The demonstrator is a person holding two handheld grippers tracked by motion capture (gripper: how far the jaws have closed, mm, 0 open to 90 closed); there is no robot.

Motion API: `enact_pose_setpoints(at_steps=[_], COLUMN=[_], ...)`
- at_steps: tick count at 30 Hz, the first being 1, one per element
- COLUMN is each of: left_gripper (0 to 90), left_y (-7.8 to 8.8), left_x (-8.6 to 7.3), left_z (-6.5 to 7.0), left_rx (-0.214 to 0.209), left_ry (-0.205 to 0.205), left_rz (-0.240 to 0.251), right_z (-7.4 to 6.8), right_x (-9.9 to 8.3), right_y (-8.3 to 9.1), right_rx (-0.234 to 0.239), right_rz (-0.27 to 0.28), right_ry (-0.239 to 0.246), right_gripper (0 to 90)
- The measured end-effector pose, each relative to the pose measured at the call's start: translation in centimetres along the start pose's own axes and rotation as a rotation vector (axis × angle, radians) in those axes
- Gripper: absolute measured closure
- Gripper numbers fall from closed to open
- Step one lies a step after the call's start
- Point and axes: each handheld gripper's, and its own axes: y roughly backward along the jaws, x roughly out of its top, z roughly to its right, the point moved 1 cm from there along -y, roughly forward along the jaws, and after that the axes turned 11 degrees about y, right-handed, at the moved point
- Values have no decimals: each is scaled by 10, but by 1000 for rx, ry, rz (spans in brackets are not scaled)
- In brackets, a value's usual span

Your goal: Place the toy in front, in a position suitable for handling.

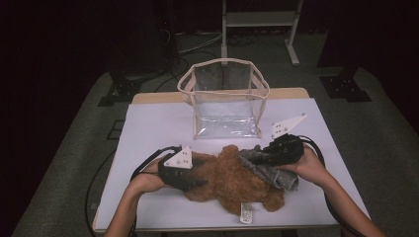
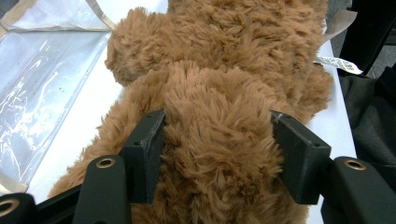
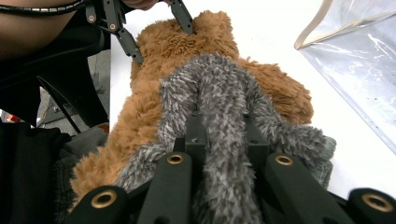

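Observation:
A brown teddy bear (image 1: 232,182) (image 2: 224,42) (image 3: 149,112) lies across the near part of the white table cover (image 1: 158,123). A grey fuzzy cloth (image 1: 274,175) (image 3: 219,88) is draped over the bear's right end. My left gripper (image 1: 203,174) (image 2: 217,140) comes in from the left, and its pads press into a thick plush part of the bear. It also shows far off in the right gripper view, as the left gripper (image 3: 161,37) at the bear's far end. My right gripper (image 1: 257,157) (image 3: 224,130) pinches a bunched fold of the grey cloth on top of the bear.
An open clear plastic bag (image 1: 225,98) (image 2: 42,84) (image 3: 364,70) with beige trim stands upright behind the bear, at the table's far middle. A white label (image 1: 245,212) (image 2: 338,63) hangs from the bear near the front edge. Dark floor surrounds the table.

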Motion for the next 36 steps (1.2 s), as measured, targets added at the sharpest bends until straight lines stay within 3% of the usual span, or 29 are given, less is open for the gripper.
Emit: enact_pose_setpoints(at_steps=[6, 11, 16, 27, 28, 36], left_gripper=[398, 397, 397, 395, 395, 394], left_y=[0, 1, 2, 2, 2, 3], left_x=[2, 1, 0, -1, -1, -2], left_z=[1, 4, 4, 2, 2, 0], left_rx=[6, 4, 1, -3, -4, -8], left_ry=[-16, -27, -29, -16, -12, -5], left_rz=[-16, -22, -20, -14, -12, -8], right_z=[9, 25, 38, 37, 34, 25], right_x=[15, 32, 32, -16, -30, -71], right_y=[-15, -46, -60, -10, 0, 23], right_rx=[11, 39, 45, -40, -52, -88], right_rz=[-14, -57, -80, -21, -7, 38], right_ry=[17, 16, 6, -89, -115, -188], right_gripper=[772, 772, 772, 772, 772, 771])
